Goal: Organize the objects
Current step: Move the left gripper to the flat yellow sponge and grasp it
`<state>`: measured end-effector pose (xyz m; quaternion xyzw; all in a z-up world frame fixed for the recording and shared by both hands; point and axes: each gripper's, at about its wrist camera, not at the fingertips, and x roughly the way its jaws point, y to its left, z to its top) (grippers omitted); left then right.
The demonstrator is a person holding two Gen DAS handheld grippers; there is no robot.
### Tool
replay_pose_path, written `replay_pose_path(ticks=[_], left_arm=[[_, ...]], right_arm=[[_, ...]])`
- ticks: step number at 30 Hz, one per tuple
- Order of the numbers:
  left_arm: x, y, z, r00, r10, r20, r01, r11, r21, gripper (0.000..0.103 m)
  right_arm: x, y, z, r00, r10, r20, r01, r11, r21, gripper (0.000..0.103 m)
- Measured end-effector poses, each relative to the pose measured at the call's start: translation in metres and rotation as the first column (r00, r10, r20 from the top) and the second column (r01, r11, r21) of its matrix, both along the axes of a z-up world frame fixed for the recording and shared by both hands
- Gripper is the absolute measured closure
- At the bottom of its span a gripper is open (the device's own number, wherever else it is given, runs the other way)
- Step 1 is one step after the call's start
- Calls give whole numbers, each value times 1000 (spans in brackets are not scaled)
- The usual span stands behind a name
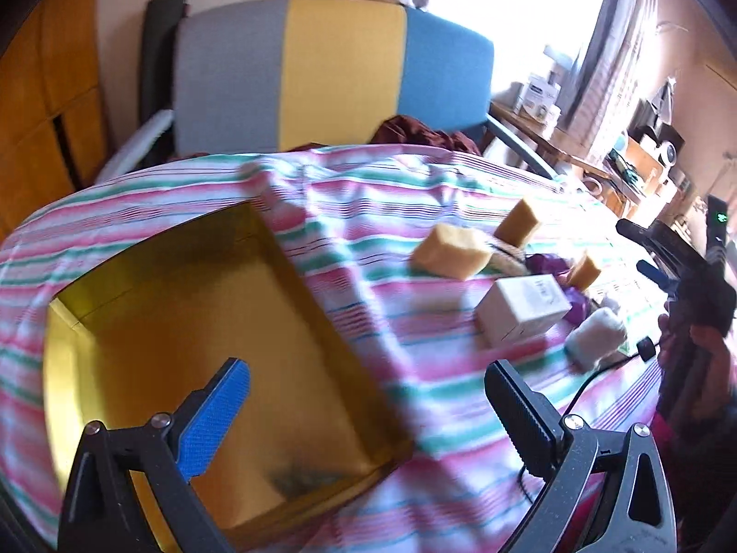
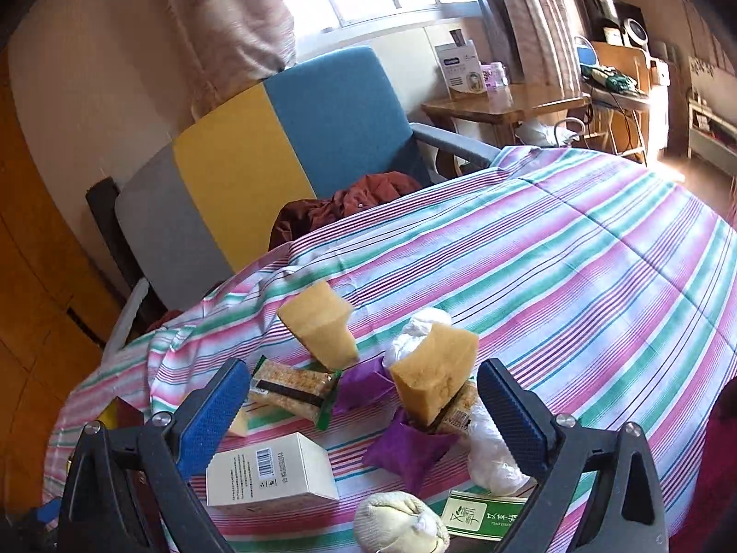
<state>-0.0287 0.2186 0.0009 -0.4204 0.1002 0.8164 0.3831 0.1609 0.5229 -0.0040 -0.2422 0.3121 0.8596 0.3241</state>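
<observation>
Sponge stands right between the wide, empty right claw; left claw, also wide, hangs over the yellow box.

A striped cloth covers the table. In the right wrist view, items cluster toward 6 o'clock: a white box, two tan sponges, a purple pouch and a wrapped snack. A yellow tray lies at 8 o'clock in the left wrist view.
</observation>
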Motion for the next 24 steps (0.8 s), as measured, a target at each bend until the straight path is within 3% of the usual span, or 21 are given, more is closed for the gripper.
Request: replay_pose_path(ticks=[4, 12, 20, 22, 24], left_arm=[[-10, 52, -6, 998, -54, 26, 54, 998, -13, 0], [-29, 145, -31, 993, -116, 33, 119, 987, -112, 0], [-49, 207, -62, 997, -72, 7, 72, 971, -228, 2], [-58, 209, -72, 999, -36, 35, 44, 970, -241, 25], [-64, 205, -77, 991, -36, 132, 61, 980, -188, 37]], right_arm=[[7, 10, -3, 999, -13, -39, 10, 997, -70, 2], [10, 17, -6, 997, -13, -75, 4, 994, -108, 2], [30, 30, -7, 986, -75, -146, 51, 986, -161, 2], [37, 35, -6, 981, -105, -161, 77, 983, -167, 2], [46, 40, -7, 974, -136, -182, 103, 979, -178, 2]])
